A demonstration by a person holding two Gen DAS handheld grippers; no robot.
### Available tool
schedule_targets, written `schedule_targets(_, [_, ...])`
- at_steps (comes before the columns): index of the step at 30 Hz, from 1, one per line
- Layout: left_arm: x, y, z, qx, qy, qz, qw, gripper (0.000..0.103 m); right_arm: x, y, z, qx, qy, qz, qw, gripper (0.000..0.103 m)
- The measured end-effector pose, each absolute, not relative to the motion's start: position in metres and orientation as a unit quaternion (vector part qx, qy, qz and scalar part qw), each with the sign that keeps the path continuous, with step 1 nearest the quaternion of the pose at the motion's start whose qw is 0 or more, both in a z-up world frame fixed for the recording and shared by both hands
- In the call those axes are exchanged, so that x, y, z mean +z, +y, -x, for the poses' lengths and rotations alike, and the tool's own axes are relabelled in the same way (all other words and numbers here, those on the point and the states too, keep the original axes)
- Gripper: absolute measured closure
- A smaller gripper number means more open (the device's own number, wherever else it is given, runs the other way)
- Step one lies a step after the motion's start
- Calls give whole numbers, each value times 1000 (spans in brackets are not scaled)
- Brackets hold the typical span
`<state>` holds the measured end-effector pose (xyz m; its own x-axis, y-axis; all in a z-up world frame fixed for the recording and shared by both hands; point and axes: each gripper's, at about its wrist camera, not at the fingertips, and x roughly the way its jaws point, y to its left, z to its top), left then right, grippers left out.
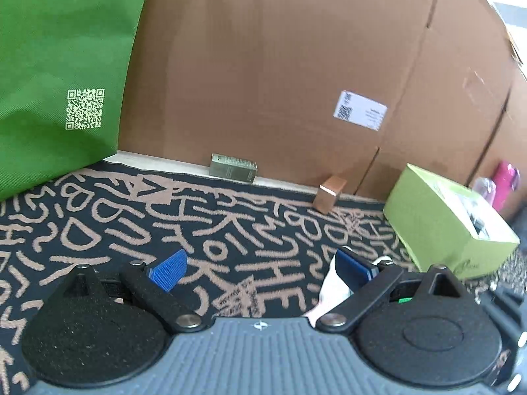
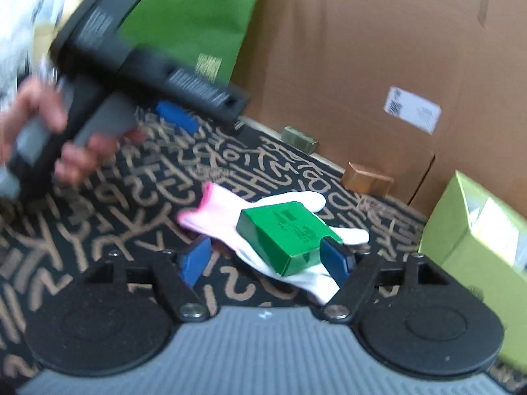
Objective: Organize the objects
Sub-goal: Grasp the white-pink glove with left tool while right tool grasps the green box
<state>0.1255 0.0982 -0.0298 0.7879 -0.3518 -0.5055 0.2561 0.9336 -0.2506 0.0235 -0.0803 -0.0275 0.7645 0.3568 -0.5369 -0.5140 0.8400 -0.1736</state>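
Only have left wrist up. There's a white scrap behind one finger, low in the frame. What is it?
Observer: A white glove with a pink cuff, lying flat on the patterned rug.
Operator: Anything on it?
Observer: Yes, a green box rests on top of the glove.
Operator: Is the right gripper clamped on that box?
Observer: No. The right gripper has its fingers spread. The box sits on the glove close to one finger, with a wide gap to the other.
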Motion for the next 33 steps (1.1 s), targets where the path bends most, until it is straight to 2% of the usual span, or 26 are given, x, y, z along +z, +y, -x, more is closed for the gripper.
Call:
schedule_targets(5, [-30, 95, -121, -177, 299, 58, 936, 4, -22, -96, -55, 248, 243, 97, 933, 29])
schedule_targets(7, [-29, 93, -118, -194, 299, 49, 933, 4, -28, -96, -68, 270, 244, 90, 927, 14])
schedule_targets(8, [-28, 93, -117, -202, 299, 44, 932, 4, -33, -95, -75, 270, 245, 90, 927, 13])
schedule_targets(9, [-27, 92, -115, -209, 298, 39, 931, 4, -36, -92, -81, 267, 259, 93, 924, 14])
schedule_targets(10, [-27, 91, -113, -217, 295, 32, 930, 4, -37, -93, -86, 266, 275, 88, 920, 21])
schedule_targets(18, [-29, 69, -109, -309, 296, -16, 904, 4, -24, -120, -31, 236, 223, 101, 940, 21])
schedule_targets(22, [-38, 36, -117, -335, 302, -74, 890, 4, -23, -150, -8, 184, 240, 98, 948, 20])
schedule_targets(26, [-55, 7, -128, -334, 342, -105, 872, 2, -26, -178, 8, 143, 266, 79, 950, 20])
schedule_targets(28, [-58, -4, -114, -341, 329, -122, 872, 2, -31, -185, 11, 131, 282, 75, 947, 18])
schedule_targets(29, [-58, -11, -105, -345, 319, -145, 870, 8, -35, -187, 13, 134, 292, 73, 944, 17])
schedule_targets(30, [-56, -14, -97, -351, 308, -152, 871, 31, -38, -189, 14, 137, 300, 71, 942, 16])
schedule_targets(32, [-49, -15, -93, -368, 328, -130, 860, 56, -40, -189, 14, 136, 309, 69, 939, 16])
schedule_targets(33, [-47, -16, -93, -361, 339, -125, 860, 58, -39, -189, 14, 141, 305, 68, 939, 15])
